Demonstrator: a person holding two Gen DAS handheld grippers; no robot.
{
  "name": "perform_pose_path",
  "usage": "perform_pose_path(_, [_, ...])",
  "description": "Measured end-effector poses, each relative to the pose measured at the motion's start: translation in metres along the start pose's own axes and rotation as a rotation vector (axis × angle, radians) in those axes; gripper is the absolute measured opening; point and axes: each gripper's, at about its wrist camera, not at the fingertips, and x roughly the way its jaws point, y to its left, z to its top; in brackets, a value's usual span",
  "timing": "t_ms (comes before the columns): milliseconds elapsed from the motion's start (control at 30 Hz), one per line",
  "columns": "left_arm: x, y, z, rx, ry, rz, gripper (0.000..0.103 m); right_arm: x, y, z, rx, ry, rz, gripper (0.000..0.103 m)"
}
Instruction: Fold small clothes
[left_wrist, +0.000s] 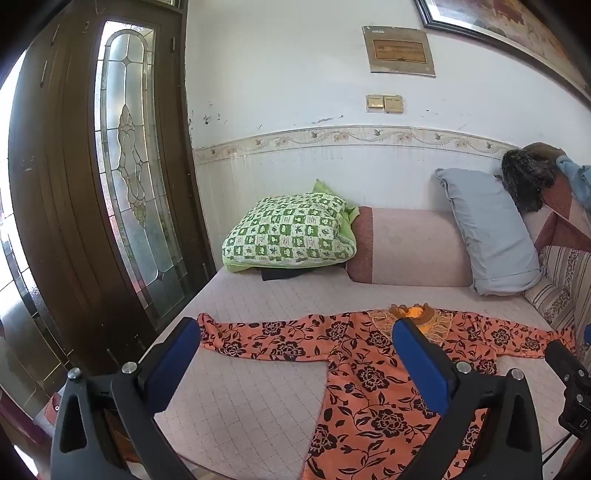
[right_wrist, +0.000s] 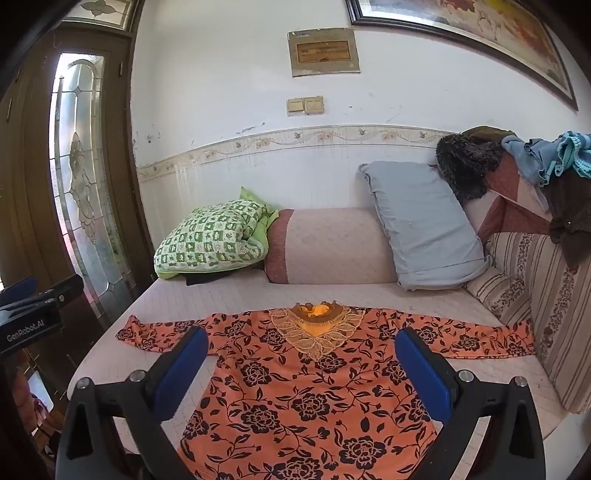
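Right wrist view gives us the only legible writing: "GenRobot.AI" on the left gripper's (right_wrist: 35, 295) black body at the frame's left edge. We see the orange floral blouse (right_wrist: 310, 398) lying flat on the pink quilted mattress (right_wrist: 236, 295), collar toward the bolster (right_wrist: 332, 245) and wall, hem toward us, sleeves stretched out to either side. Our left gripper (left_wrist: 295, 354) and right gripper (right_wrist: 301, 363) both stand wide apart above the blouse, gripping nothing.
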Motion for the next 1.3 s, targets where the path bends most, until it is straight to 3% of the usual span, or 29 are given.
perform_pose_path(500, [0.009,0.018,-0.006,-0.031,0.019,0.016,0.103,0.01,0.011,-0.002,-0.009,0.028,0.008,0.102])
perform_pose_path(1300, [0.021,0.006,-0.014,-0.002,0.057,-0.004,0.103,0.031,-0.004,-0.012,0.042,0.092,-0.028,0.102])
